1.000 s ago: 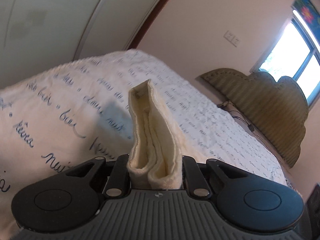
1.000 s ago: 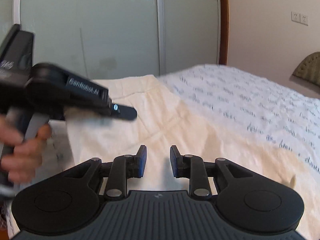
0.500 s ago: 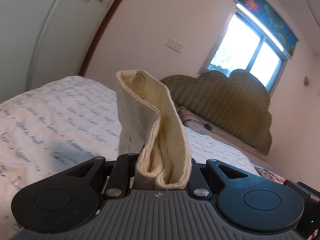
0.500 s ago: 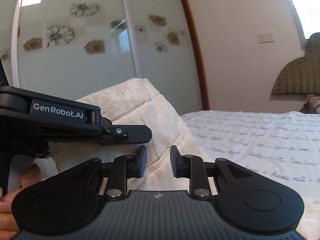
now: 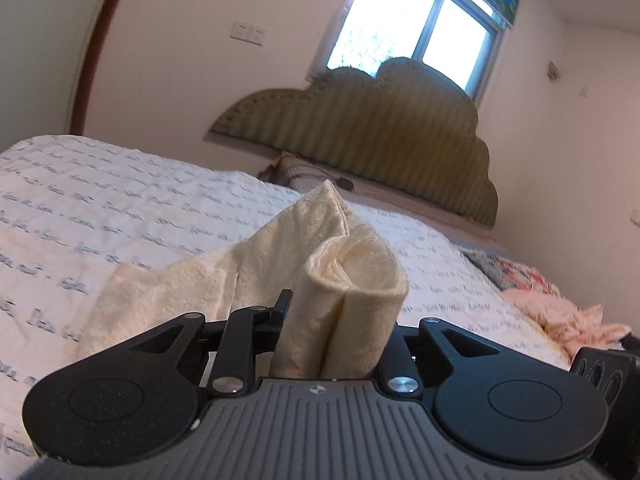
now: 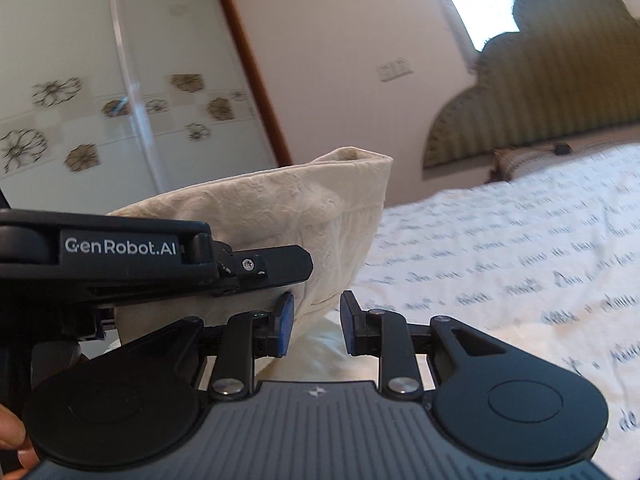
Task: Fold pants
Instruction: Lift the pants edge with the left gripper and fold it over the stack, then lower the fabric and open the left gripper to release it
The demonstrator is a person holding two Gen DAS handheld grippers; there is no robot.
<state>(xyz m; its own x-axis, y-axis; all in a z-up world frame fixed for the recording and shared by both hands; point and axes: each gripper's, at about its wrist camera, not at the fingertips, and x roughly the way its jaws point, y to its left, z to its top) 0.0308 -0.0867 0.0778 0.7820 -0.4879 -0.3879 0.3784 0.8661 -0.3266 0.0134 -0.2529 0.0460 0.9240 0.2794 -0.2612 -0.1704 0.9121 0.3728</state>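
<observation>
The cream pants [image 5: 352,264] stand as a folded bundle between the fingers of my left gripper [image 5: 336,308], whose jaws are opening while the cloth is still pinched there. The rest of the pants trails down to the left onto the bed. In the right wrist view the left gripper [image 6: 280,260] is seen from the side, holding the raised pants [image 6: 280,208] just left of my right gripper [image 6: 316,312]. The right gripper's blue pads [image 6: 286,316] stand apart with nothing pressed between them; cream cloth lies just beyond and under them.
A white bed cover with blue script [image 6: 520,240] spreads to the right. An olive scalloped headboard [image 5: 380,120] stands under a window. Pink cloth [image 5: 560,312] lies at the bed's right edge. Frosted wardrobe doors [image 6: 120,100] lie behind. A hand [image 6: 12,440] shows at lower left.
Both grippers have swung across the bed toward the headboard, the left one carrying the pants' fold along. More cloth now trails to the left of the left gripper. The right gripper's gap is unchanged.
</observation>
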